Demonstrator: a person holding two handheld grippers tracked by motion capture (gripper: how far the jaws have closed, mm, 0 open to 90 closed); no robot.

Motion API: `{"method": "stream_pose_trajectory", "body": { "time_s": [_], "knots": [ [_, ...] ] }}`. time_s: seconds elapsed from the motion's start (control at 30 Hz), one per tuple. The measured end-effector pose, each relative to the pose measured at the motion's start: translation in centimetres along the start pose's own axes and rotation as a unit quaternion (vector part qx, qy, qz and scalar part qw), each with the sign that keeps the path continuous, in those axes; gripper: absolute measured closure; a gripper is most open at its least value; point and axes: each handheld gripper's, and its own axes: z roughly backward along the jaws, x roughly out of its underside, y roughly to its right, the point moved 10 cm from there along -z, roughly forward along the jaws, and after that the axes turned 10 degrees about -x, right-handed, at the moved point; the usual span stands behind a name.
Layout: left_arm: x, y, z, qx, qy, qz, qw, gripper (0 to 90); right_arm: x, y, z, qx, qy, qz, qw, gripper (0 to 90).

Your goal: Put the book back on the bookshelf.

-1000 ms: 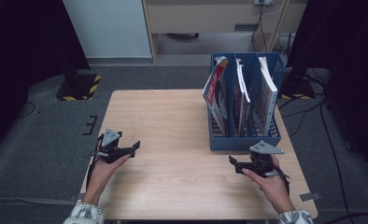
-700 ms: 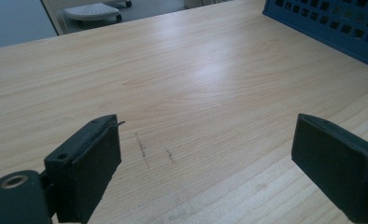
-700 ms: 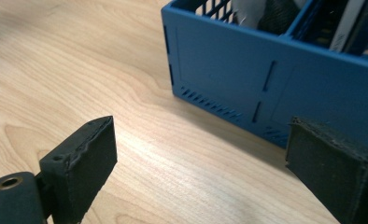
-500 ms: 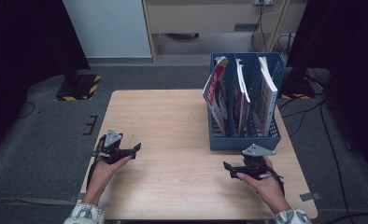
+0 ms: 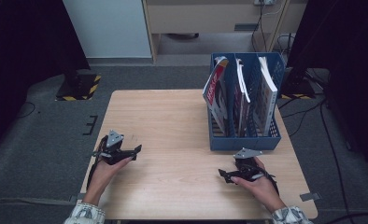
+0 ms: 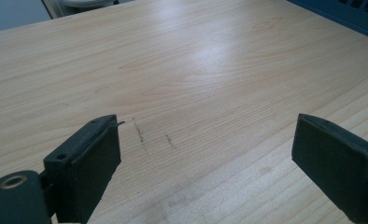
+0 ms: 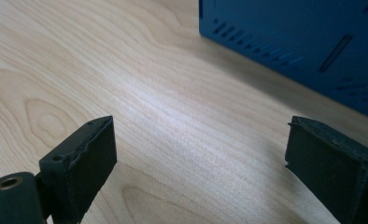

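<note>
Blue slotted file rack [image 5: 245, 138] held upright magazines [image 5: 218, 95] on the bench's [image 5: 173, 121] far right, just beyond the wide-open, empty right gripper [image 5: 224, 174]; left gripper [image 5: 134, 150] gaped empty.

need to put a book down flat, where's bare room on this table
The light wooden table is bare across its left and middle, from the far edge down to between the left gripper and right gripper, both open. The far right is crowded by the blue slotted file rack holding upright magazines.
</note>
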Motion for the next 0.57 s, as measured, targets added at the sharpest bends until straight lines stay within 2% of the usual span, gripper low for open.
{"method": "stream_pose_trajectory", "body": {
  "time_s": [0.07, 0.17, 0.27, 0.37, 0.57],
  "knots": [
    [0.08, 0.0, -0.03, 0.0, -0.002, -0.001, 1.0, 7.7, 0.37, 0.06, -0.44, 0.0, -0.01, 0.0, 1.0, 8.7],
    [0.18, -0.02, -0.08, 0.0, -0.005, 0.0, 1.0, 7.7, 0.45, 0.22, -0.75, 0.002, -0.009, 0.007, 0.9999, 7.6],
    [0.39, -0.08, -0.16, 0.0, -0.01, 0.0, 1.0, 7.6, 0.53, 0.44, -0.99, 0.016, -0.006, 0.029, 0.9994, 6.6],
    [0.53, -0.08, -0.21, 0.0, -0.012, -0.001, 0.9999, 7.4, 0.6, 0.32, -1.18, 0.023, -0.013, 0.041, 0.9988, 5.0],
    [0.64, 0.07, -0.34, 0.001, -0.016, -0.003, 0.9999, 7.2, 0.59, 0.33, -1.18, 0.023, -0.013, 0.04, 0.9988, 5.0]
  ]
}}
